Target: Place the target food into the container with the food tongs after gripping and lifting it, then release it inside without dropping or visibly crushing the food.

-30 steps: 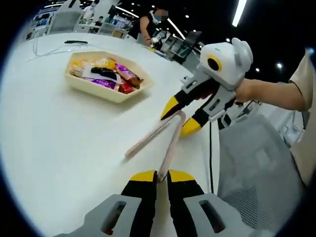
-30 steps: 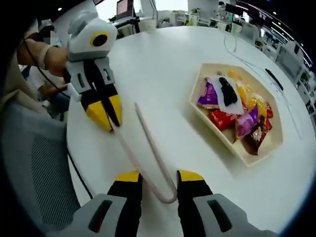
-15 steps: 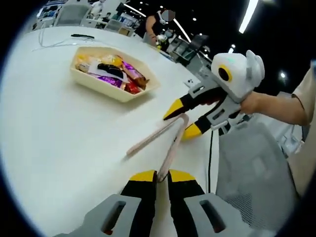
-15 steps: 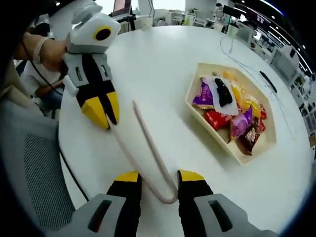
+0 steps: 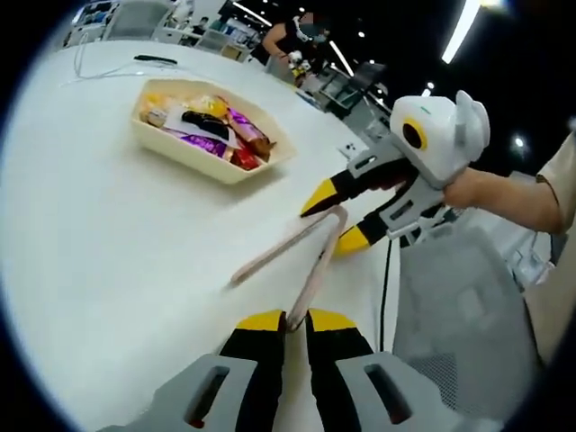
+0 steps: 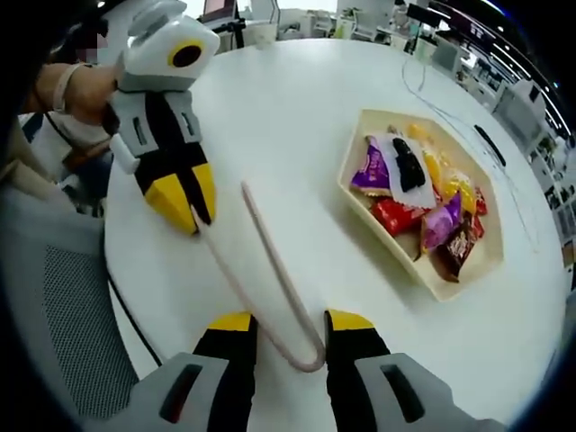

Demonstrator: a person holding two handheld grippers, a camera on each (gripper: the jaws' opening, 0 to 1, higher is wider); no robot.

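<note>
Holding: left gripper (image 5: 286,317), its yellow-tipped black jaws pressed together on the tip of one arm of the pale pink plastic food tongs (image 5: 290,251); seen in the right gripper view (image 6: 193,209) pinching that same arm end.
Right gripper: jaws spread (image 6: 290,326), the looped hinge end of the tongs (image 6: 270,288) lying between them; whether either jaw touches the loop I cannot tell. From the left gripper view it reaches in from the right (image 5: 340,214), its yellow tips on either side of the hinge.
Tongs: low over the round white table (image 5: 108,243), the two arms splayed apart in a narrow V, the free arm pointing toward the tray side.
Food: assorted wrapped snacks in purple, red, orange and yellow packets (image 6: 423,202) lying inside the cream hexagonal tray (image 6: 414,270), well apart from the tongs; also visible ahead in the left gripper view (image 5: 209,135).
Hand: a person's hand (image 5: 468,184) grips the white body of the right gripper.
Nearby: grey mesh chair back (image 5: 459,306) beside the table edge.
</note>
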